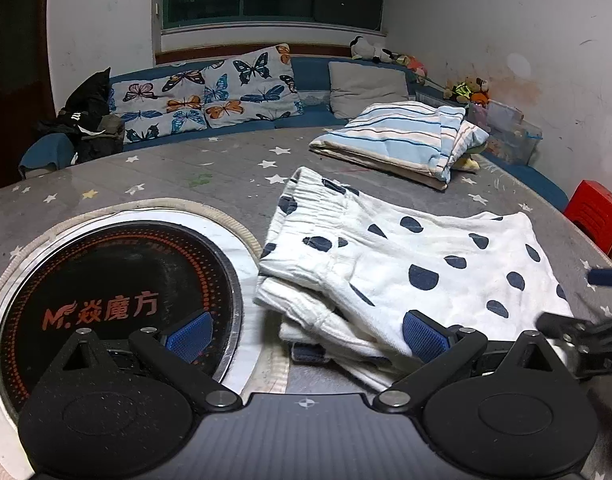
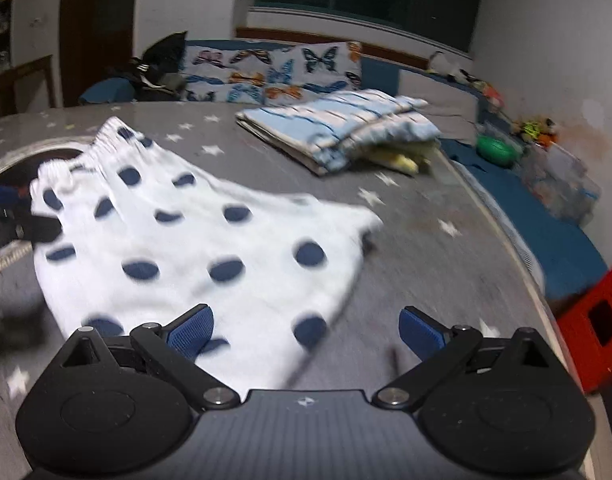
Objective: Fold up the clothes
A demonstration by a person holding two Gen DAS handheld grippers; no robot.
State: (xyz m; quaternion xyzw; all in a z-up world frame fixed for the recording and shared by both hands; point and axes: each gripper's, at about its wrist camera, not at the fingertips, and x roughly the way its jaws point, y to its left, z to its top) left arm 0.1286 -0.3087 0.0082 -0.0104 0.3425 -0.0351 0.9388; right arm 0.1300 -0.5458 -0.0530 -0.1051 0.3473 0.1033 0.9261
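Note:
A white garment with navy dots (image 1: 425, 264) lies folded on the grey star-print table cover (image 1: 186, 172), its gathered waistband toward the far left. My left gripper (image 1: 306, 336) is open wide over the garment's near left corner, and its pads press on nothing. My right gripper (image 2: 306, 332) is also open wide, low over the near right edge of the dotted garment (image 2: 186, 240), with cloth under its left pad only. The right gripper's fingers (image 1: 609, 277) show at the right edge of the left wrist view. The right wrist view is blurred.
A round black induction hob (image 1: 118, 280) is set into the table left of the garment. A folded blue striped cloth (image 1: 397, 136) lies farther back. A red stool (image 1: 595, 212) stands past the table's right edge. A sofa with butterfly cushions (image 1: 210, 92) runs behind.

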